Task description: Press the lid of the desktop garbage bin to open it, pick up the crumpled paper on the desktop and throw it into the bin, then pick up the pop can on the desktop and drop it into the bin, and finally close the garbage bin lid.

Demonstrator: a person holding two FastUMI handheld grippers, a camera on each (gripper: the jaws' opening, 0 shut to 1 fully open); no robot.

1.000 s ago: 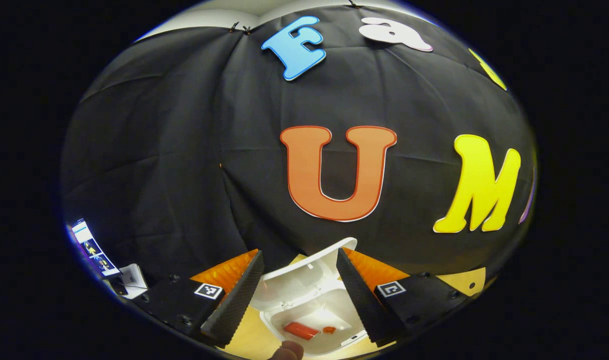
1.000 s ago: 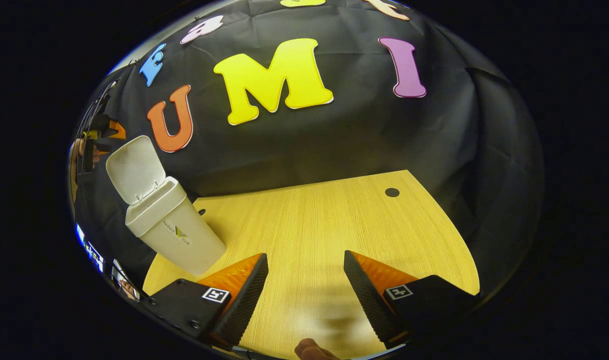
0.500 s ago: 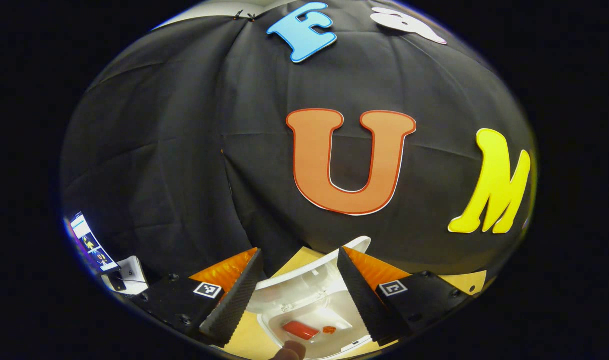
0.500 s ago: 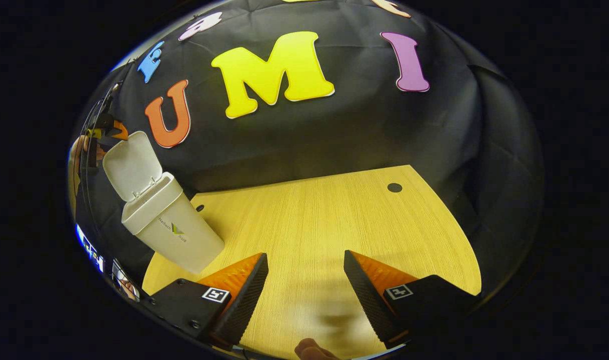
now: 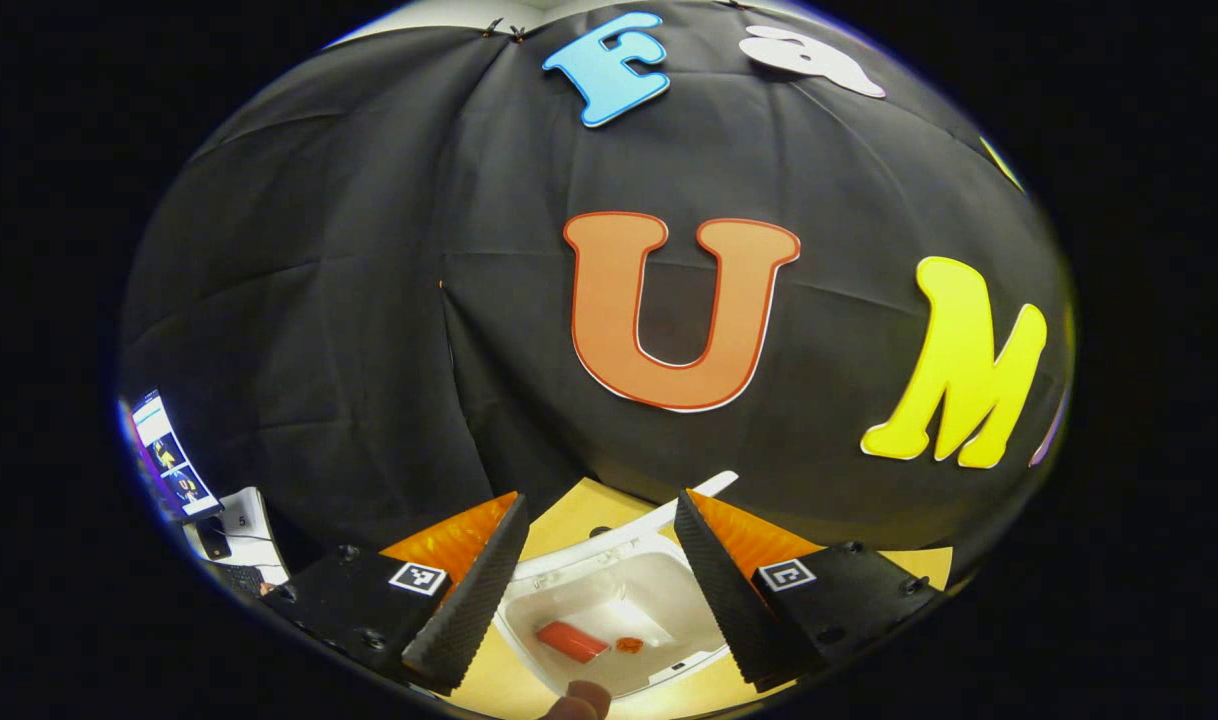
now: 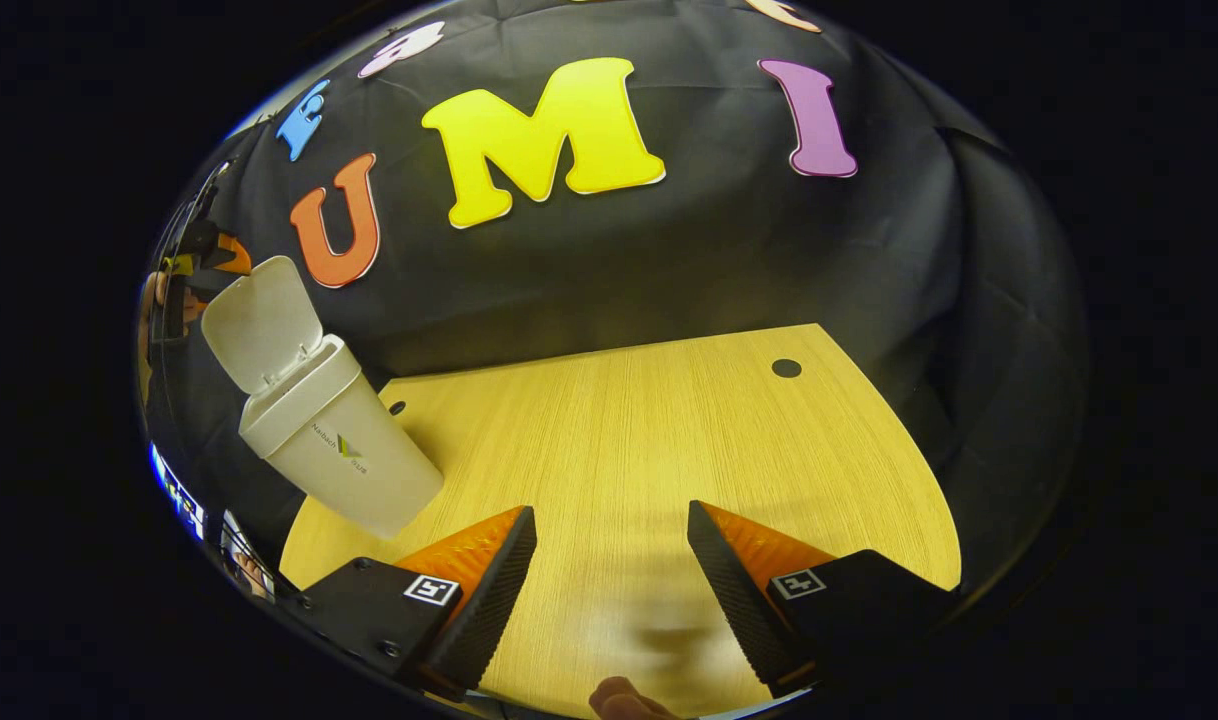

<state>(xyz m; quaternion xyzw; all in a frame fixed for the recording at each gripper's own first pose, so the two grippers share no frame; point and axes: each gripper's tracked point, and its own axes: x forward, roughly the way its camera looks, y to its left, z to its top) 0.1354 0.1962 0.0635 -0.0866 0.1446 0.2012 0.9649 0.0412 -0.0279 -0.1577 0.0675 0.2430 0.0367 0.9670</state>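
**Bin open, can inside, both grippers empty**

The left gripper point(image 5: 594, 590) is spread, holding nothing, above the bin point(image 5: 609, 600). The pop can point(image 5: 572, 641) lies flat on the bin floor between its fingers, long axis slanting toward the left finger. The lid point(image 6: 261, 325) stands upright. The right gripper point(image 6: 609, 590) is spread over bare desktop point(image 6: 649, 430), bin beyond its left finger.

We see the white bin point(image 6: 344, 455) upright at the table's far-left corner, lid point(image 6: 259, 325) flipped up & open. Looking down inside in the left gripper view, a red pop can point(image 5: 572, 641) lies on its side beside whitish paper point(image 5: 624, 622).
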